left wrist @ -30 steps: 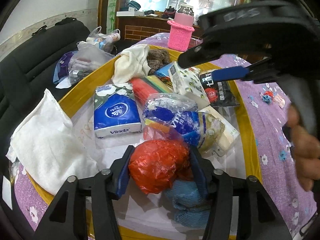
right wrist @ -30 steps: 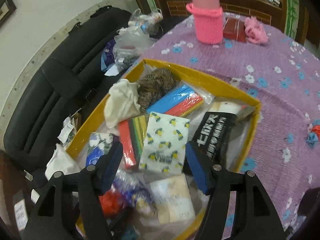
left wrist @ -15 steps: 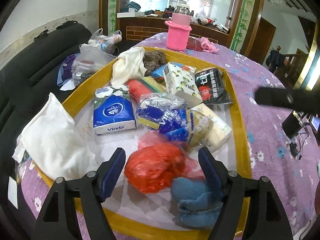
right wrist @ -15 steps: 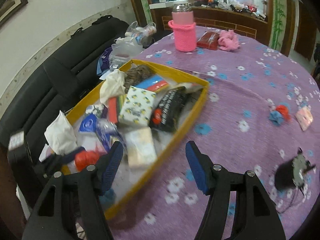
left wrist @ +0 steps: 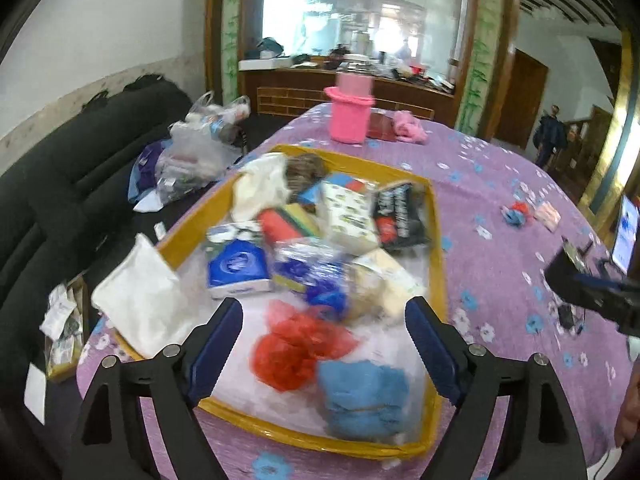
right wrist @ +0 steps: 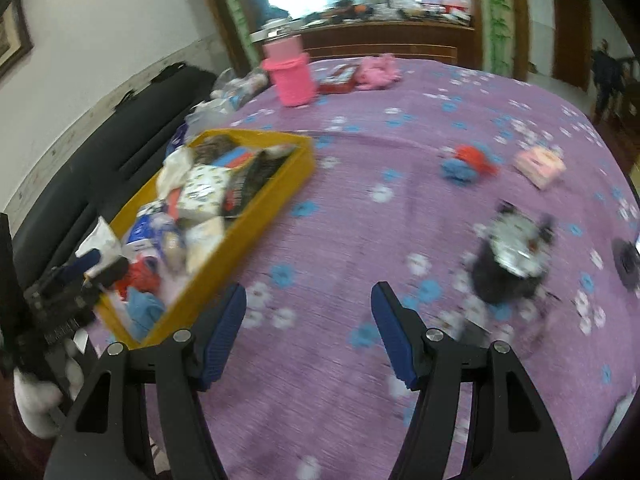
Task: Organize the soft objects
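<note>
Left hand-held gripper (left wrist: 324, 344): jaws spread wide, empty, poised above the near end of the yellow tray (left wrist: 438, 264). Right hand-held gripper (right wrist: 308, 330): jaws likewise spread, empty, over bare purple cloth on the worktop (right wrist: 360, 208), well apart from the tray (right wrist: 256, 216).

Tray: a long rectangle resting on the worktop at its left side, next to a black sofa (left wrist: 60, 184). In the left wrist view its long axis runs from the gripper away toward the pink cup (left wrist: 350, 114); in the right wrist view it lies diagonally, near end at lower left, far end pointing toward the cup (right wrist: 290, 76).

Contents, near end to far: a blue knit bundle (left wrist: 362, 396) in the near right corner, touching a crumpled red bag (left wrist: 298, 346) on its left; a blue tissue pack (left wrist: 238, 268); a white patterned pack (left wrist: 348, 216) beside a black packet (left wrist: 402, 216), both with long axes along the tray; a white cloth (left wrist: 260, 186) at the far left corner. A white pouch (left wrist: 140, 298) hangs over the left rim.

Loose on the worktop, well apart from the tray: a small blue and red bundle (right wrist: 468, 162), a pink packet (right wrist: 540, 166) and a black object (right wrist: 510, 258), blurred. A pink cloth (right wrist: 378, 72) lies near the cup
</note>
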The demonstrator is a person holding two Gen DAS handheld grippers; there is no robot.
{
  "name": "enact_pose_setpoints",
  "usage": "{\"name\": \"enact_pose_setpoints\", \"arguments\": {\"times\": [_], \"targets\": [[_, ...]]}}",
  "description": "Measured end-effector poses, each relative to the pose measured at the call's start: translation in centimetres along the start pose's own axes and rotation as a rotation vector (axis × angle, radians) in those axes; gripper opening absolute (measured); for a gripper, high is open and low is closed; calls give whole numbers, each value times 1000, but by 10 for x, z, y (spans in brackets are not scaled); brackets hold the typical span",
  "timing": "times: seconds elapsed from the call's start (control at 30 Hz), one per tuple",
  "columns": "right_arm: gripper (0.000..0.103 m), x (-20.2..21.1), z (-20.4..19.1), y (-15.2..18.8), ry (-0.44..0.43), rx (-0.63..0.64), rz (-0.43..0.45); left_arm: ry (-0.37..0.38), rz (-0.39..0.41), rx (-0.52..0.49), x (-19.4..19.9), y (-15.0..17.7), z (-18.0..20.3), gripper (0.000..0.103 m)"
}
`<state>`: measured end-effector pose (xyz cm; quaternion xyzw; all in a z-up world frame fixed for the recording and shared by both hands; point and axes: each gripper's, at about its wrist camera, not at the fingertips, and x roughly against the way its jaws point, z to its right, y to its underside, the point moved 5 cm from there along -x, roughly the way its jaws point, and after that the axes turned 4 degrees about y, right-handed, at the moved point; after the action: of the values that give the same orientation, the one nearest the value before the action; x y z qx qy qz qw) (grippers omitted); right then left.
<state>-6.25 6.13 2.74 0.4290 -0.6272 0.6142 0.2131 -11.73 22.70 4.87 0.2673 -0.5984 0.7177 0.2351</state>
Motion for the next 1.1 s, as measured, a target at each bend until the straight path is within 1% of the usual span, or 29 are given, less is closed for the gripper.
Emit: {"name": "enact_pose_setpoints", "arguments": {"times": [0.03, 0.07, 0.17, 0.2, 0.23, 0.3, 0.33, 0.37, 0.47, 0.5, 0.53, 0.6, 0.7, 0.73, 0.77, 0.87, 0.9, 0.93, 0.97, 1.0, 1.03, 1.1], "targets": [[64, 3, 7, 2, 6, -12, 3, -19, -5, 24, -1, -2, -12, 84], [64, 9, 19, 6, 15, -33, 11, -71, -6, 53, -2, -6, -31, 84], [64, 24, 45, 12, 33, -80, 37, -261, 18, 111, -5, -20, -84, 84], [65, 28, 51, 14, 39, -91, 46, -321, 9, 114, -9, -24, -99, 84], [65, 31, 57, 16, 43, -101, 55, -355, -13, 105, -15, -26, -107, 84], [66, 34, 69, 20, 41, -131, 64, -400, -88, 85, -34, -24, -118, 84], [66, 34, 72, 21, 35, -142, 64, -404, -125, 72, -41, -20, -119, 83], [66, 32, 75, 22, 25, -157, 59, -390, -159, 59, -48, -15, -116, 83], [66, 26, 77, 24, 9, -175, 46, -283, -211, -4, -58, -4, -92, 83], [66, 24, 77, 24, 8, -174, 43, -271, -222, -31, -58, -1, -86, 83], [66, 23, 77, 25, 8, -173, 39, -237, -234, -42, -56, 1, -80, 83], [66, 21, 78, 25, 10, -171, 30, -190, -230, -6, -45, -2, -81, 83], [66, 19, 80, 26, 15, -177, 24, -231, -137, 8, -21, -21, -83, 84], [66, 18, 81, 26, 16, -180, 23, -229, -115, 5, -17, -27, -78, 84], [66, 16, 80, 26, 12, -186, 20, -227, -98, -11, -16, -32, -71, 84], [66, 6, 75, 24, -13, -199, 0, -231, -84, -114, -26, -39, -39, 84], [66, 3, 71, 24, -18, -196, -6, -238, -82, -169, -34, -39, -27, 85], [66, 2, 68, 24, -22, -190, -9, -256, -97, -219, -42, -35, -18, 85], [66, 0, 62, 24, -25, -180, -13, -278, -138, -283, -55, -28, -7, 84], [66, -1, 59, 25, -25, -171, -17, -275, -185, -328, -65, -20, 0, 81], [66, -1, 57, 25, -25, -166, -19, -268, -201, -339, -71, -17, 3, 79], [66, 1, 55, 25, -17, -157, -19, -250, -179, -316, -67, -26, 4, 80]]}}
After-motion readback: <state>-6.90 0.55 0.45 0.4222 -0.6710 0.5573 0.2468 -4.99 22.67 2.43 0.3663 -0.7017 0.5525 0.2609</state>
